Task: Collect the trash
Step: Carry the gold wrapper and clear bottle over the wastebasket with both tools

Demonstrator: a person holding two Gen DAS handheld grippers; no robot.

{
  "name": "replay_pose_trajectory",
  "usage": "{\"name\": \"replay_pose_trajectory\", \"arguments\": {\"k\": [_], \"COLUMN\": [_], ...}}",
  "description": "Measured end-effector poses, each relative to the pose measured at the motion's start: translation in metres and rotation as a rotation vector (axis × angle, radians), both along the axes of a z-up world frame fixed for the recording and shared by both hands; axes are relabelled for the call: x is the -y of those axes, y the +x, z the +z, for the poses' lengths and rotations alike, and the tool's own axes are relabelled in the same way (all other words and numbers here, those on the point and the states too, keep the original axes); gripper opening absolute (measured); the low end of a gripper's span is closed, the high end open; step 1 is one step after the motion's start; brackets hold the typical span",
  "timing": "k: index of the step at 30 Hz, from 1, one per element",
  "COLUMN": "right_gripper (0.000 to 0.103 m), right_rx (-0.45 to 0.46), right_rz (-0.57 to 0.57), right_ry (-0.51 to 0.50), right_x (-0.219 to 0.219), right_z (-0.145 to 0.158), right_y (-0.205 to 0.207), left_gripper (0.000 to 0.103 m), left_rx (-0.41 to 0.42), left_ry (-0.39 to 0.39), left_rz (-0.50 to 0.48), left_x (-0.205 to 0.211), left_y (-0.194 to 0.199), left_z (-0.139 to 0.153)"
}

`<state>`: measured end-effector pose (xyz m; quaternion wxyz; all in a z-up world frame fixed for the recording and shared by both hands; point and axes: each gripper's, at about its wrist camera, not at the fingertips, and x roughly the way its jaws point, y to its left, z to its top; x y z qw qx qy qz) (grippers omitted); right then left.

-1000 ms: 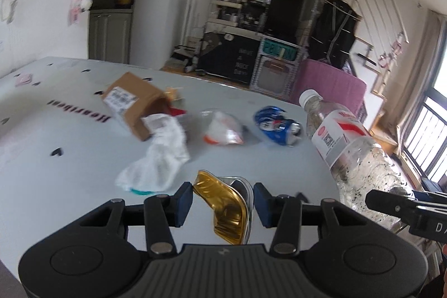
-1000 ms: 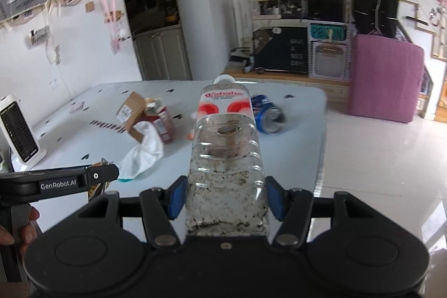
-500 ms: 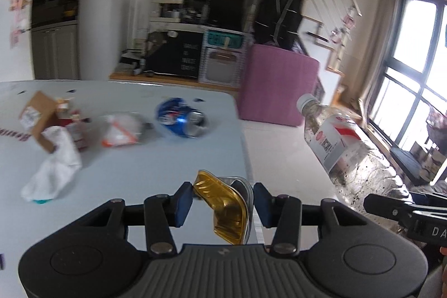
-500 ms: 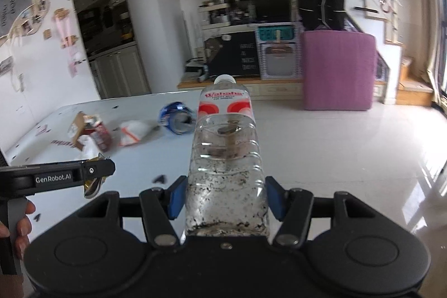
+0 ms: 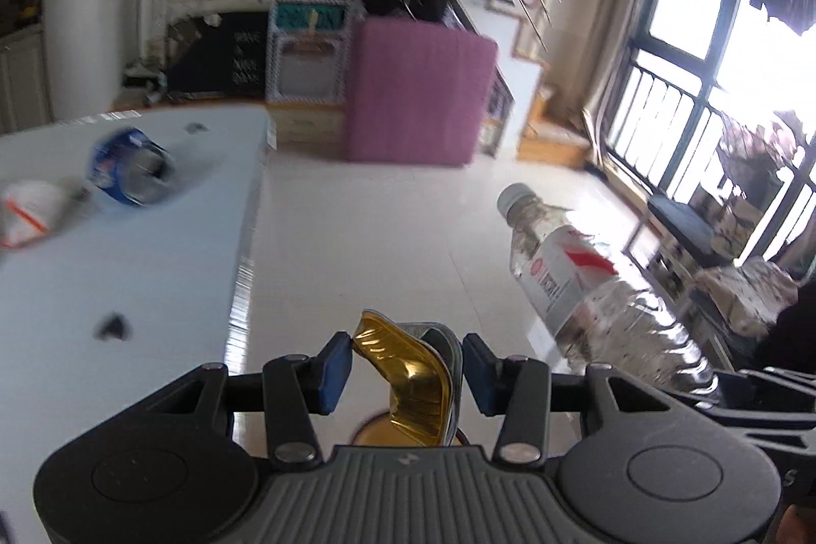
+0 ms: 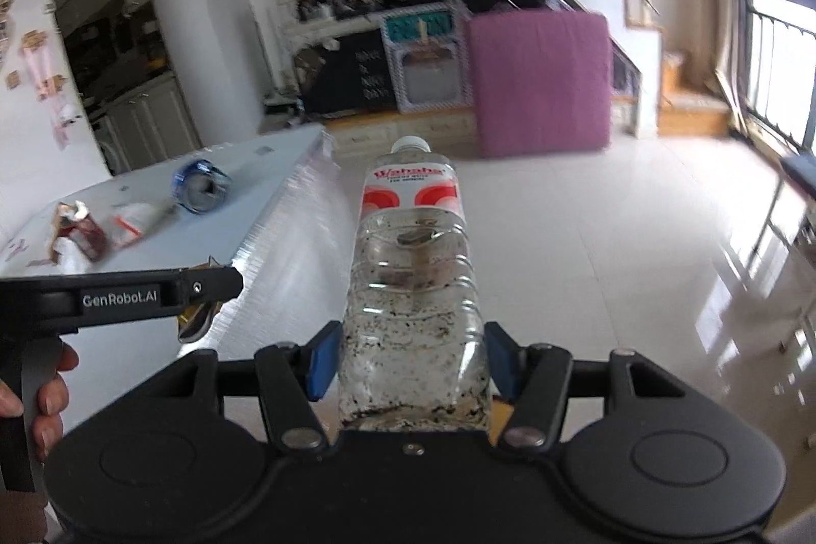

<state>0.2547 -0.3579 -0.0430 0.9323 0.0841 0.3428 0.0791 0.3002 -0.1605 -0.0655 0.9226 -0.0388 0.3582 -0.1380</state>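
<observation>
Both clamped: left hand-held gripper [image 5: 408, 365] on gold can [image 5: 410, 383], right hand-held gripper [image 6: 412, 358] on bottle [image 6: 413, 289].

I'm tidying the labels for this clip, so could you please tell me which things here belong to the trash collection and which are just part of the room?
Job:
plastic bottle
gold foil tray
crushed blue can
crumpled wrapper

Room:
purple mattress
toy oven
</observation>
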Motion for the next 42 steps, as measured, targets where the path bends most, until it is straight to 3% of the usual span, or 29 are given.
{"name": "replay_pose_trajectory", "arguments": {"k": [13, 28, 35, 42], "right_gripper": [0.060, 0.060, 0.060, 0.060], "right_rx": [-0.259, -0.555, -0.683, -0.851], "right_rz": [-0.088, -0.119, -0.182, -0.308], "right_ry": [0.009, 0.054, 0.136, 0.283], "right_x": [0.049, 0.051, 0.053, 0.050], "right_z": [-0.086, -0.186, -0.232, -0.296], "right_y": [0.064, 0.144, 0.167, 0.182], "left_gripper": [0.048, 0.048, 0.048, 0.048], "left_rx": [-0.197, -0.403, -0.618, -0.664], "left_ry": [0.023, 0.024, -0.003, 0.081], "left_rz": [-0.114, -0.185, -0.175, -0.183], "left_x": [0.061, 0.089, 0.101, 0.097], "left_y": [0.092, 0.191, 0.225, 0.227], "left_z": [-0.076, -0.158, -0.241, -0.304]}}
